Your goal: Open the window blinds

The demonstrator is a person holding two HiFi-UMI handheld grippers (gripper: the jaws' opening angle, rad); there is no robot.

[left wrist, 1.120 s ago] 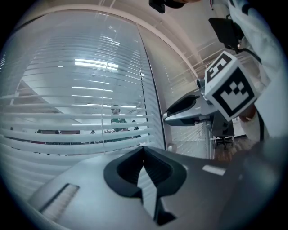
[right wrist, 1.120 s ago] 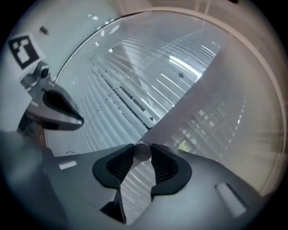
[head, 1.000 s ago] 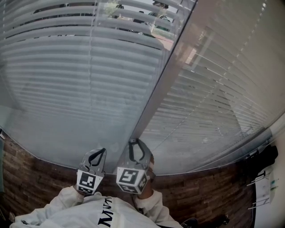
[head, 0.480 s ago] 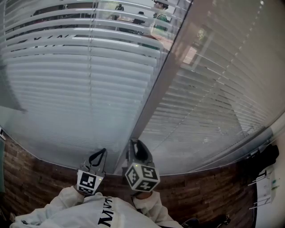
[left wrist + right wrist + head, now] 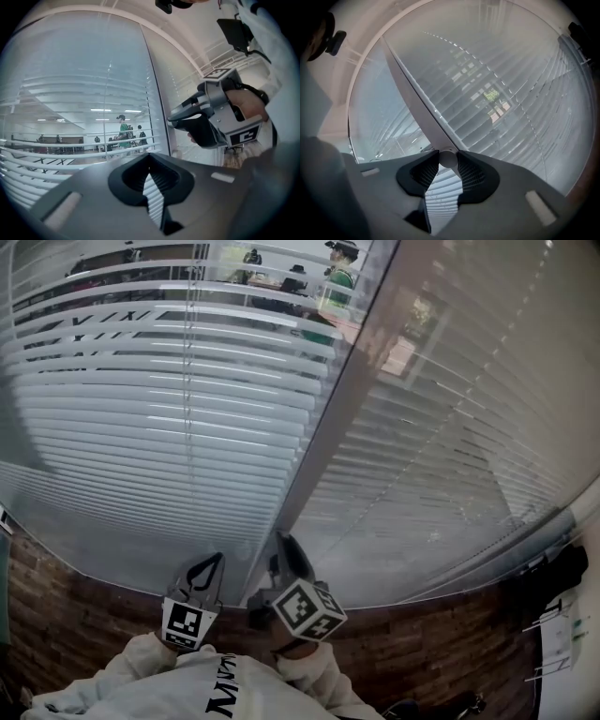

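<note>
Two slatted blinds hang side by side. The left blind (image 5: 159, 409) has its slats tilted partly open, and an office shows between them. The right blind (image 5: 450, 427) is still closed flat. A pale mullion (image 5: 328, 409) divides them. My right gripper (image 5: 281, 544) is at the foot of the mullion, rolled on its side and shut on the white tilt wand (image 5: 448, 159), whose rounded end sits between the ribbed pads. My left gripper (image 5: 217, 560) hovers just left of it, shut and empty, with only a thin slit between its jaws (image 5: 149, 157).
A brown brick-patterned surface (image 5: 75, 606) lies below the blinds. Something dark (image 5: 562, 568) and a white rack (image 5: 561, 638) stand at the far right. People (image 5: 123, 131) stand in the room behind the glass. The person's white sleeves (image 5: 178, 681) fill the bottom edge.
The right gripper has rolled about its own axis, turning its marker cube, without shifting place. The left blind's slats have tilted further open. The left gripper stayed still.
</note>
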